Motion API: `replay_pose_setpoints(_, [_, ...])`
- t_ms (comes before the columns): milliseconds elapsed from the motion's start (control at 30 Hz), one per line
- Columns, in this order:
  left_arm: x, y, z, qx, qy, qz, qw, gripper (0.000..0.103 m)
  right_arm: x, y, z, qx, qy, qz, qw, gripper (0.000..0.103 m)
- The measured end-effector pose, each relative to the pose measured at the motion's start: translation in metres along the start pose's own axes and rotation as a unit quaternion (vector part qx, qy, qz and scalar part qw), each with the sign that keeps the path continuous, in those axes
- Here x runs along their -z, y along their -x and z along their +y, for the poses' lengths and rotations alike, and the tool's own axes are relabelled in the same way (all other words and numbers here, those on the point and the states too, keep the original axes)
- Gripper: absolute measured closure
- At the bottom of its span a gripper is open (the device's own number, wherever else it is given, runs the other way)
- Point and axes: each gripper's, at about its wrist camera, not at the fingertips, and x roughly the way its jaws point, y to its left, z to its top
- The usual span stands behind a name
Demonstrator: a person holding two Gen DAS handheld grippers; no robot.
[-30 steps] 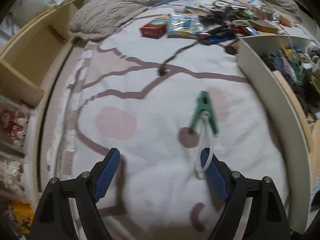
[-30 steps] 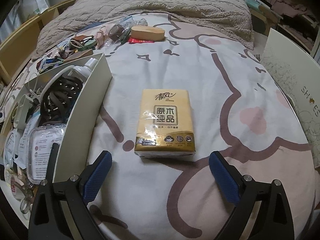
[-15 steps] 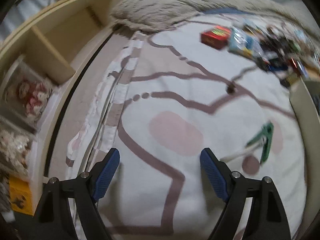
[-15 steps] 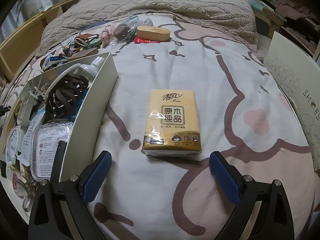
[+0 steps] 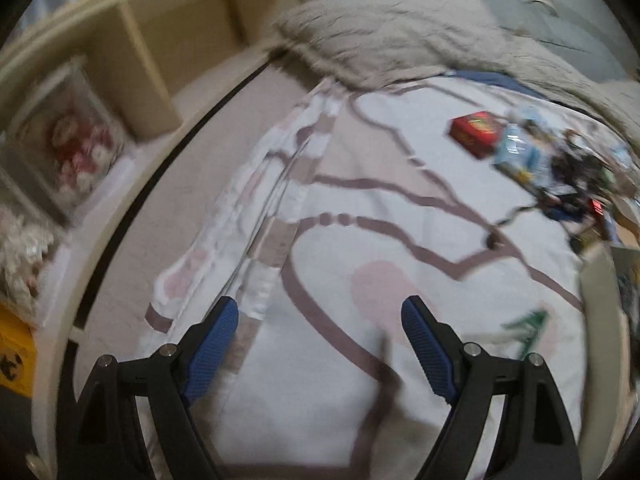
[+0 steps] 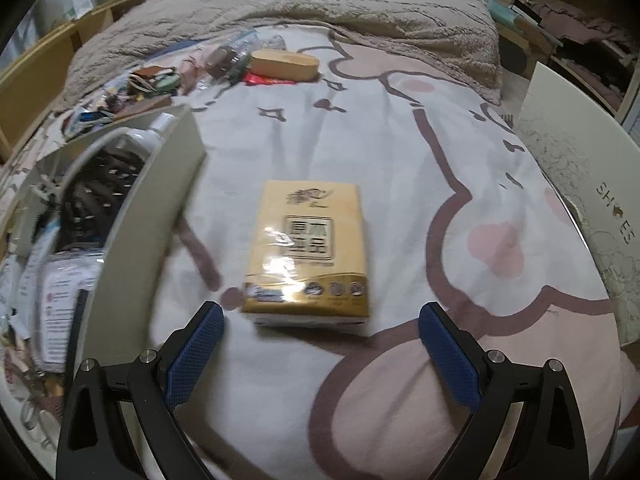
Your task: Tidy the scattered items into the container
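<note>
Here, both tools spread, empty: left tool; right tool; cluttered container beside tissue pack.

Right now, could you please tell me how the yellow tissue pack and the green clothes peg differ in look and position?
The tissue pack is a broad, flat yellow block; the clothes peg is small, thin and green. The tissue pack lies centred ahead of the open right gripper; the clothes peg lies off to one side of the open left gripper. Both rest on the bedsheet, outside the container.

The bedsheet is white with mauve lines and pink blotches. The tissue pack is golden yellow, the clothespin green, the small box red.
</note>
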Motion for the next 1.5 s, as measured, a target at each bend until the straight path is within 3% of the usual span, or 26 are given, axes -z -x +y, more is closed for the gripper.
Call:
replay_pose_setpoints(67, [0.007, 0.013, -0.018, 0.037, -0.043, -0.009, 0.9984, 0.017, -0.001, 0.000, -0.004, 0.007, -0.004, -0.002, 1.000, 0.005])
replay_pose_setpoints(267, [0.020, 0.012, -0.076, 0.043, -0.162, -0.007, 0.9858, 0.016, -0.001, 0.000, -0.024, 0.036, -0.043, 0.003, 0.998, 0.004])
replay_pose_setpoints(467, [0.029, -0.009, -0.101, 0.037, -0.193, 0.018, 0.9804, 0.016, -0.003, -0.002, -0.049, 0.068, -0.087, 0.002, 0.994, 0.000])
replay_pose_setpoints(800, [0.019, -0.020, -0.084, 0.003, -0.144, 0.016, 0.9895, 0.016, -0.005, 0.002, -0.077, 0.095, -0.124, -0.024, 0.987, 0.000])
replay_pose_setpoints(1067, [0.013, -0.028, -0.058, -0.015, -0.086, 0.022, 0.9959, 0.016, -0.009, 0.020, -0.070, 0.057, -0.117, -0.073, 0.989, 0.000])
replay_pose_setpoints(1200, [0.013, -0.028, -0.054, -0.012, -0.079, 0.024, 0.9965, 0.016, -0.011, 0.019, -0.060, 0.026, -0.108, -0.074, 0.991, 0.000])
replay_pose_setpoints(1267, [0.014, -0.025, -0.055, 0.001, -0.081, 0.024, 0.9964, 0.016, -0.012, 0.015, -0.053, 0.022, -0.104, -0.070, 0.992, 0.000])
replay_pose_setpoints(1500, [0.019, -0.010, -0.079, 0.110, -0.082, 0.034, 0.9901, 0.016, -0.023, -0.001, -0.033, -0.001, -0.100, -0.053, 0.994, 0.000])
